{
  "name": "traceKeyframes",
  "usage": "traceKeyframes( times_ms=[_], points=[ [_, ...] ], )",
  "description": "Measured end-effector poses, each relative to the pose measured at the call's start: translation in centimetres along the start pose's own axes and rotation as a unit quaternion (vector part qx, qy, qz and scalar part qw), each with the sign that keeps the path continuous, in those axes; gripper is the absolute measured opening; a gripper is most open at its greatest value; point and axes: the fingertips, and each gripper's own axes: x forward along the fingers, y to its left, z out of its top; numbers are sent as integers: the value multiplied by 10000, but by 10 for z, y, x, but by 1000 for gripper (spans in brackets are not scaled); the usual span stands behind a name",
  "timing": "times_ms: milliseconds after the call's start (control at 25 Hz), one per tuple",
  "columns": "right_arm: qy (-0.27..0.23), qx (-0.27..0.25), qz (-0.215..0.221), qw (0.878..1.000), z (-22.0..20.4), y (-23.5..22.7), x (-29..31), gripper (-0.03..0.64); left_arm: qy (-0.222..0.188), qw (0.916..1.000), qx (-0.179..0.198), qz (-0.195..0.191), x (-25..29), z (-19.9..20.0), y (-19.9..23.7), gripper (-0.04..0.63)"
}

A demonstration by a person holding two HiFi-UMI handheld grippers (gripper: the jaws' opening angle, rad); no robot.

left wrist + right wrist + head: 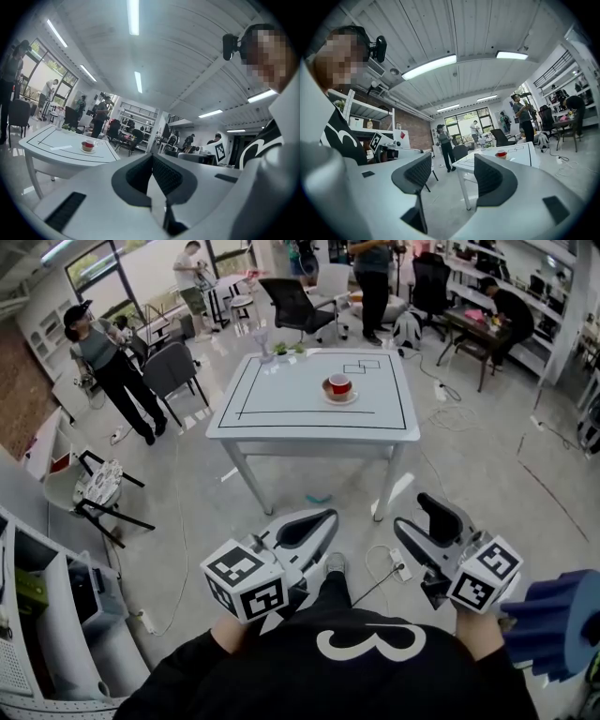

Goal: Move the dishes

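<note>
Dishes on show are a red cup [339,384] standing upright on a pale saucer [339,397]. They sit on a white tabletop [281,395], a little right of its middle and about midway between the near and far edges. A black outline runs round the tabletop, and the cup and saucer lie inside it. Two small potted plants [289,350] stand at the far edge, toward the far left corner.

Both grippers are held well back from the tabletop, over the floor [187,512], and neither touches the dishes. The left hand-held gripper [319,518] has its jaws pressed together, with nothing between them. In the left gripper view the cup [87,146] shows far off to the left of the closed tips [151,159].

The right hand-held gripper [422,521] has its jaws standing wide apart and empty. In the right gripper view only floor and a leg of the table show in the gap [452,171], while the cup [501,153] sits beyond the right jaw.

A cube with square markers rides on each gripper, left [246,579] and right [485,575]. Several people stand or sit about the room behind the table.
</note>
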Motion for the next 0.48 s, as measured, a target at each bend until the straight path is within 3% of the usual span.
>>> traceKeyframes(
  times_ms=[240,480],
  points=[
    [137,-169,-238,9995,-6,-38,21,322,19,9999,-65,96,21,0,36,3],
    [210,14,-379,9991,-8,-89,53,339,111,9994,-277,175,53,-1,88,3]
  ],
)
